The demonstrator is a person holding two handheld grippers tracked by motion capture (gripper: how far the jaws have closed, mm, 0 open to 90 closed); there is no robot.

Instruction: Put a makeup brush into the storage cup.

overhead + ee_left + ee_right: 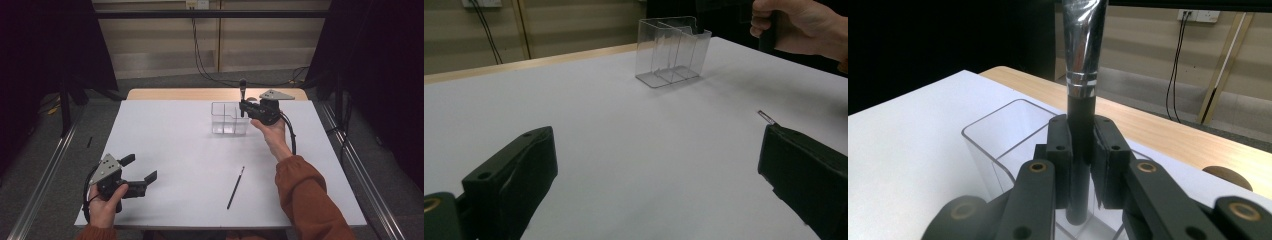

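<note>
The right gripper is clamped on a makeup brush, holding it upright by the black handle just below the silver ferrule. In the right gripper view the two jaws press on either side of the handle, and the handle's lower end hangs over the open top of the clear organizer, above the compartment nearest the gripper; whether the tip has passed below the rim I cannot tell. In the high view the brush stands at the right rear corner of the clear organizer, with the person's right hand just to the right of it.

The clear organizer stands on the white table, toward its far edge, and is divided by inner walls into compartments; in the left gripper view it looks empty.

A thin dark pencil lies flat on the table, well in front of the organizer and slightly to its right, apart from both grippers.

The left gripper rests far to the front left of the organizer, near the table's near corner, its jaws spread wide with nothing between them
</note>
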